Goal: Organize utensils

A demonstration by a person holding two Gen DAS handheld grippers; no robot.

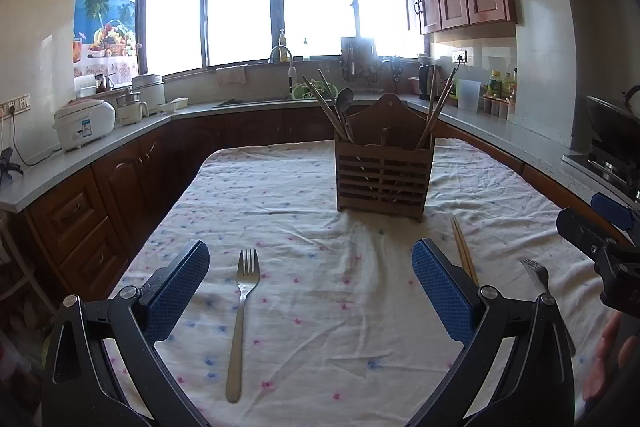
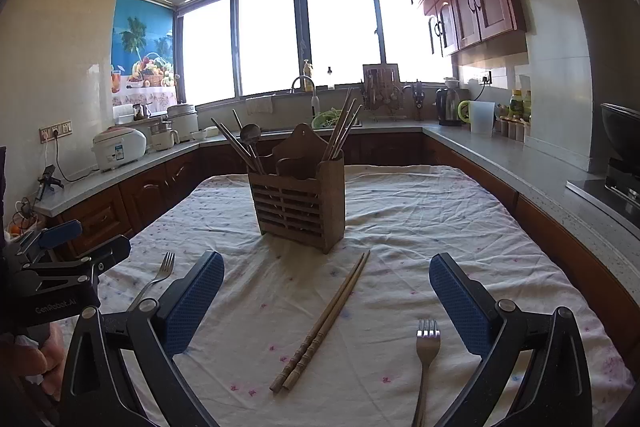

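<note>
Table under floral cloth (image 2: 420, 227), wooden utensil holder (image 2: 298, 211), chopsticks (image 2: 324, 323), two forks (image 1: 240, 319) (image 2: 426, 355)

The forks (image 1: 241, 311) are shiny metal, the chopsticks (image 2: 322, 323) and slatted holder (image 2: 298, 205) matt wood, the tablecloth (image 1: 320, 307) wrinkled cloth.

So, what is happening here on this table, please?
A person is holding two claws above a table with a flowered cloth, about to tidy utensils. Both claws are open and hold nothing: the left claw hovers over one fork, and the right claw hovers over a pair of chopsticks, with a second fork beside them. The wooden holder stands farther back and already contains chopsticks and a spoon. Nothing has been picked up yet.
</note>
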